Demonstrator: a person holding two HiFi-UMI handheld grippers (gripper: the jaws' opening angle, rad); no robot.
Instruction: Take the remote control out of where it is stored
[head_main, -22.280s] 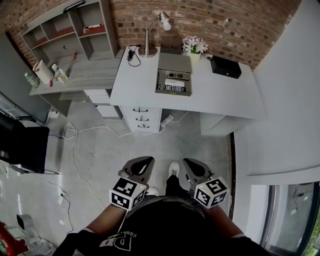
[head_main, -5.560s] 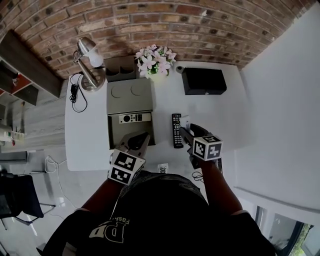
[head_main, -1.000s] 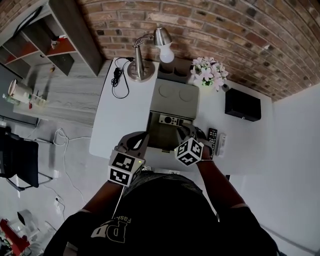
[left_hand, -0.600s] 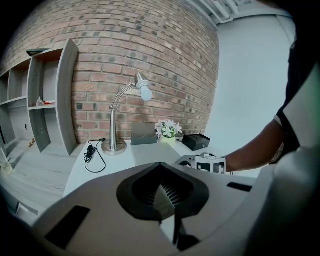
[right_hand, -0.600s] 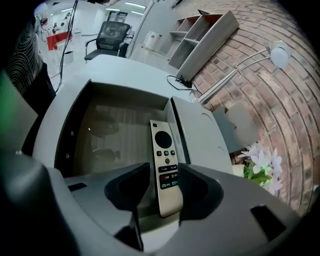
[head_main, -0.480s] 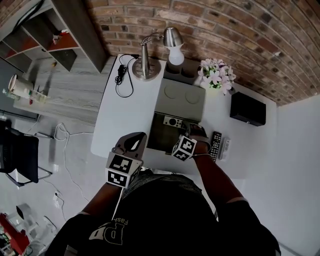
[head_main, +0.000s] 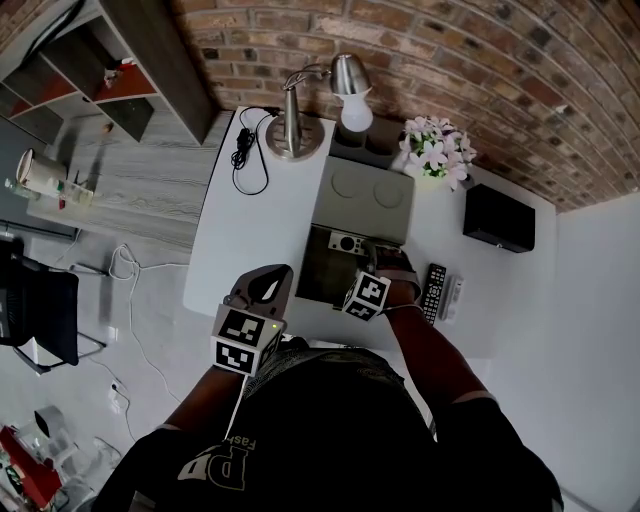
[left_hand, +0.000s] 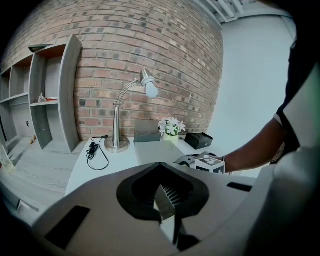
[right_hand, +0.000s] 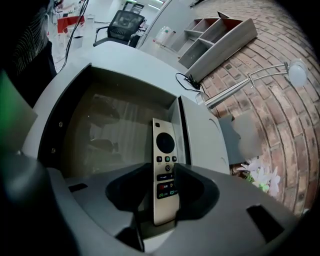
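A slim silver remote control (right_hand: 164, 170) lies in the open grey storage box (head_main: 318, 270) on the white desk. In the head view the silver remote (head_main: 345, 242) sits at the box's far end. My right gripper (right_hand: 156, 176) points steeply down into the box with its jaws astride the near end of the remote. The right jaw is at the remote's edge and a gap shows at the left jaw. These jaws opened wide and have just been closing a little. My left gripper (head_main: 268, 282) hovers at the desk's front edge, shut and empty.
A black remote (head_main: 434, 285) and a white one (head_main: 452, 295) lie on the desk to the right of the box. Behind it stand a desk lamp (head_main: 300, 110), a cable (head_main: 243, 150), flowers (head_main: 435, 155) and a black box (head_main: 498, 220).
My right gripper has sunk into the box over the silver remote and rolled. The left gripper has hardly shifted.
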